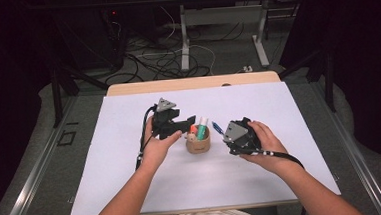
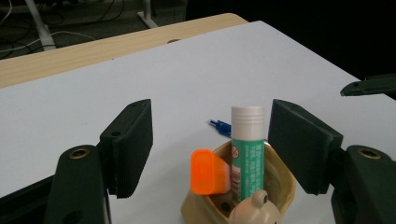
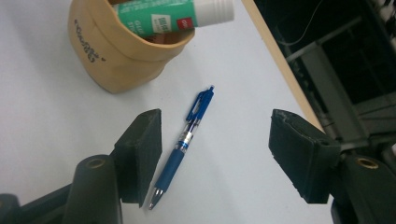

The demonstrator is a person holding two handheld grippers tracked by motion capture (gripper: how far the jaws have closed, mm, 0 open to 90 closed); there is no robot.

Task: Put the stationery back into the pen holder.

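White tabletop (image 1: 133,181) carries a tan pen cup (image 3: 107,56) holding a green glue stick (image 2: 246,154) and an orange-capped marker (image 2: 208,171). Left gripper (image 2: 210,149) hovers beside the cup, jaws apart and empty. Right gripper (image 3: 215,156) stands wide open over a blue pen (image 3: 182,144) lying flat beside the cup, pads clear of it

Lab (floor cables (image 1: 165,59), dark curtains)

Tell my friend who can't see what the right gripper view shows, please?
A blue pen lies on the white table between the open right gripper jaws, touching neither. Behind it a tan cup holds a green glue stick.
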